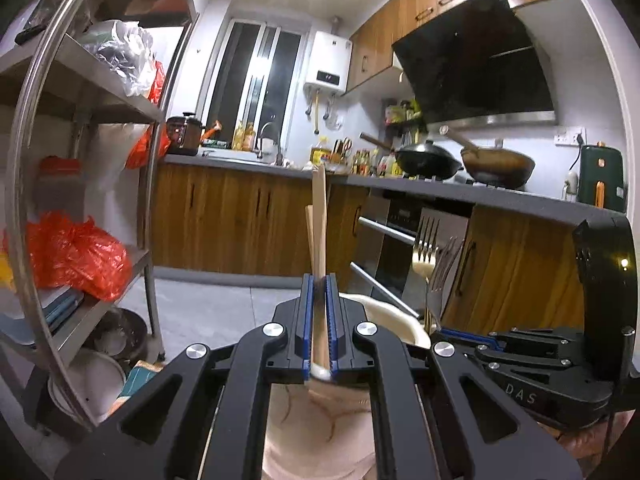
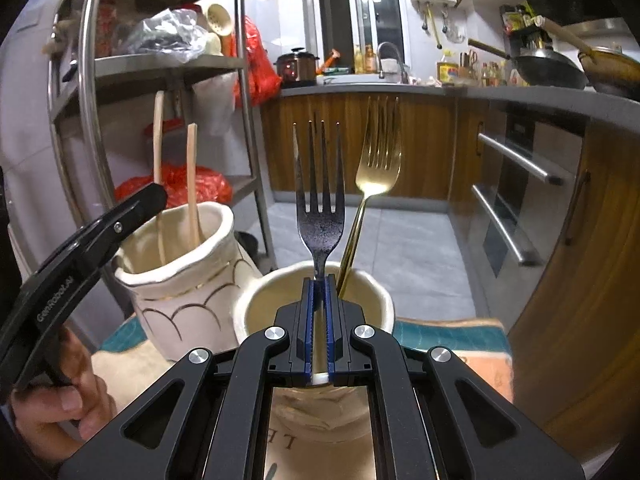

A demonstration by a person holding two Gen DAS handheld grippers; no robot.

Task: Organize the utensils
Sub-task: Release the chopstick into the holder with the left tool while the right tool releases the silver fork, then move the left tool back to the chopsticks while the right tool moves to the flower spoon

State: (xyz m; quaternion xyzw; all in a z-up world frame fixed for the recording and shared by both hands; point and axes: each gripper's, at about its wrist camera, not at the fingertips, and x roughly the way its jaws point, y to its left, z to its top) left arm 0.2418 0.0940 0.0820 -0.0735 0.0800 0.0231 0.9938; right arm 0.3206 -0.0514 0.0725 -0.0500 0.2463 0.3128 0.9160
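Now right gripper (image 2: 319,320) pinches the dark metal fork (image 2: 320,216), left gripper (image 1: 319,320) pinches a pale wooden utensil (image 1: 319,220); either could snag the cream ceramic holder (image 2: 256,300) rim below its jaws.

floor (image 2: 400,248) grey tile | cabinets (image 1: 224,220) wood | window (image 1: 256,80) dark | shelf rack (image 1: 80,92) steel

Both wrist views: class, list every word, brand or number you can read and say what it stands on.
"DAS" on the right gripper's housing.
"GenRobot.AI" on the left gripper's arm.
"LE", upside down and partly hidden, on the near cream holder.
Water heater display: too small to read.
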